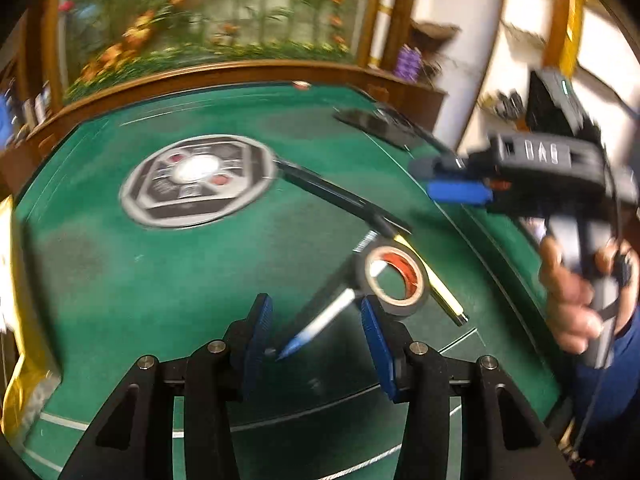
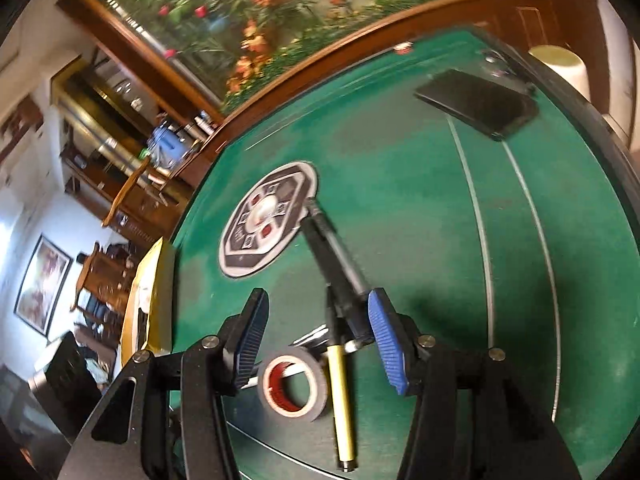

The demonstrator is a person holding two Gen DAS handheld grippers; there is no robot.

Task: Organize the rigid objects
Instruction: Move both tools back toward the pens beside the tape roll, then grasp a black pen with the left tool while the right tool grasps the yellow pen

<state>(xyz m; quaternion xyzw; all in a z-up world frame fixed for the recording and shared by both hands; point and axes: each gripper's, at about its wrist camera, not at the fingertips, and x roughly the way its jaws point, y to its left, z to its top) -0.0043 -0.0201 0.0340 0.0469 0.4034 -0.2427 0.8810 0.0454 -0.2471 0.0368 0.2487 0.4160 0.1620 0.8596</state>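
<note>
Green felt table [image 1: 168, 280] holds a crossed pile: tape roll [image 1: 394, 282], white pen [image 1: 320, 320], yellow pen [image 2: 341, 392]. My left gripper [image 1: 318, 332] and right gripper [image 2: 318, 344] hover open, empty. Closing now, I might pinch two at once or send the roll rolling.

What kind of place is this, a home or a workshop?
Probably a home, a living or games room. The work surface is a green felt table like a card table, behind it hangs a large flower picture in a wooden frame, and wooden chairs stand further off.
</note>
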